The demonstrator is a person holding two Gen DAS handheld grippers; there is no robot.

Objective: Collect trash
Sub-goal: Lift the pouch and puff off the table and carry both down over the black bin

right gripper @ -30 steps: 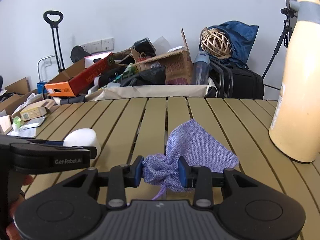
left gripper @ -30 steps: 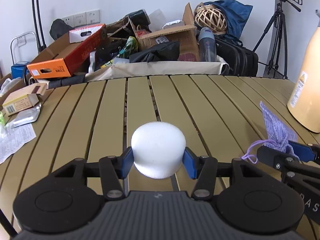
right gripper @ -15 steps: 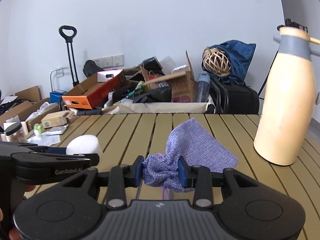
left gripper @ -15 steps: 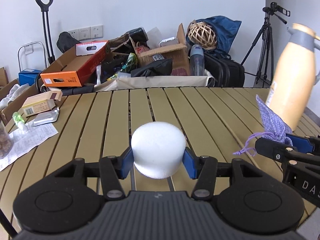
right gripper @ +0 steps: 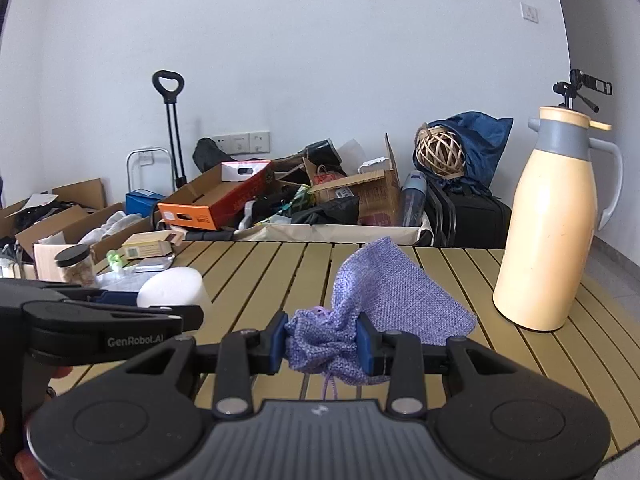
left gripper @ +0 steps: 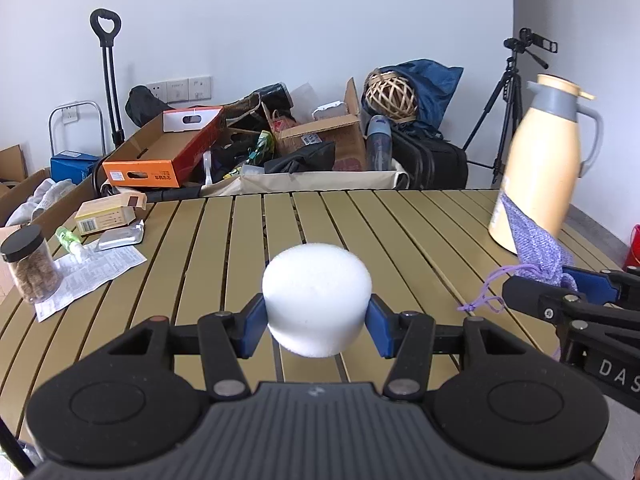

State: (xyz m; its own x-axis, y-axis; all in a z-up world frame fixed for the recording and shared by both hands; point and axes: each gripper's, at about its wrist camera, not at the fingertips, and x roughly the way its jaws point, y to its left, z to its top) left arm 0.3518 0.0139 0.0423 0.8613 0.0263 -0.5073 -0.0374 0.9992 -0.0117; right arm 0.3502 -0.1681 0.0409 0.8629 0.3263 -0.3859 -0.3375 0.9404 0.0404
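My left gripper is shut on a white foam cylinder and holds it above the slatted wooden table. My right gripper is shut on the bunched neck of a purple drawstring cloth pouch, also raised above the table. The pouch and the right gripper's fingers show at the right of the left wrist view. The foam and the left gripper's fingers show at the left of the right wrist view.
A cream thermos jug stands at the table's right. At the table's left lie a printed paper, a black-lidded jar, a small yellow box and a foil pack. Boxes and bags are piled behind the table.
Both grippers have lifted and pulled back with their loads still held. More of the table, the jar and the whole jug have come into view.
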